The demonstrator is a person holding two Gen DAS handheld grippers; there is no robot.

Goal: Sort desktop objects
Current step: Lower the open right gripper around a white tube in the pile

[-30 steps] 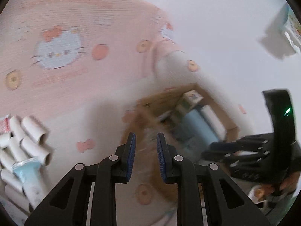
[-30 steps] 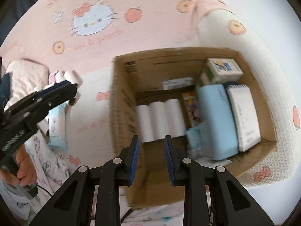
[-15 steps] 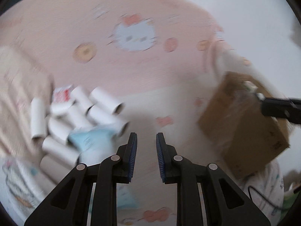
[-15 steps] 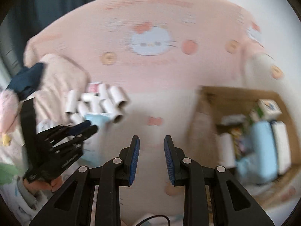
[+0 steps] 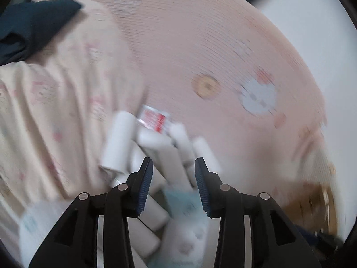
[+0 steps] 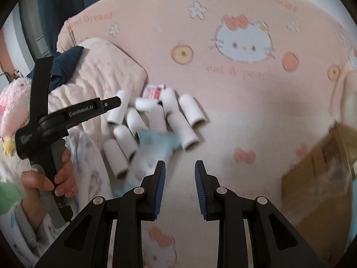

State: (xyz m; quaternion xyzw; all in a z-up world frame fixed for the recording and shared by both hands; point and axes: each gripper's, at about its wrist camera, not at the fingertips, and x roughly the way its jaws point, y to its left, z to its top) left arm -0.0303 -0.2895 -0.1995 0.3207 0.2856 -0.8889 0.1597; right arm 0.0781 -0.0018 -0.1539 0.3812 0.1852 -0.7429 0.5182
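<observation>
- We hold the right gripper (image 6: 180, 187) nearest, its black angular arms ending in ribbed blue pads (image 6: 160, 189); the fingers sit drawn in with nothing between them, above the quilted pink-and-cream bedspread (image 6: 256, 134).
- The left gripper (image 5: 173, 185) has the same black frame and ridged blue pads (image 5: 145, 186); its jaws are opening, with blurred white tubes behind the gap but nothing pressed by the pads.
- In the right wrist view, our left hand (image 6: 51, 178) wraps the grey handle of that gripper at the left edge of the bedspread.
- Just beyond the fingers lies a soft pale-blue packet (image 6: 156, 141), crumpled, touching the tubes.
- The white paper rolls (image 6: 185, 122), smooth hollow cylinders, lie heaped in a loose fan on the bedspread's left part, several touching.
- A small glossy packet (image 6: 152, 91) with red print sits at the heap's far edge.
- A brown corrugated cardboard box (image 6: 321, 169) stands at the bedspread's right edge, well apart from the rolls.
- Farther left, a rumpled cream floral blanket (image 6: 100, 76) carries a dark navy cloth (image 6: 64, 64).
- A fluffy pink plush toy (image 6: 11, 105) rests at the far left.
</observation>
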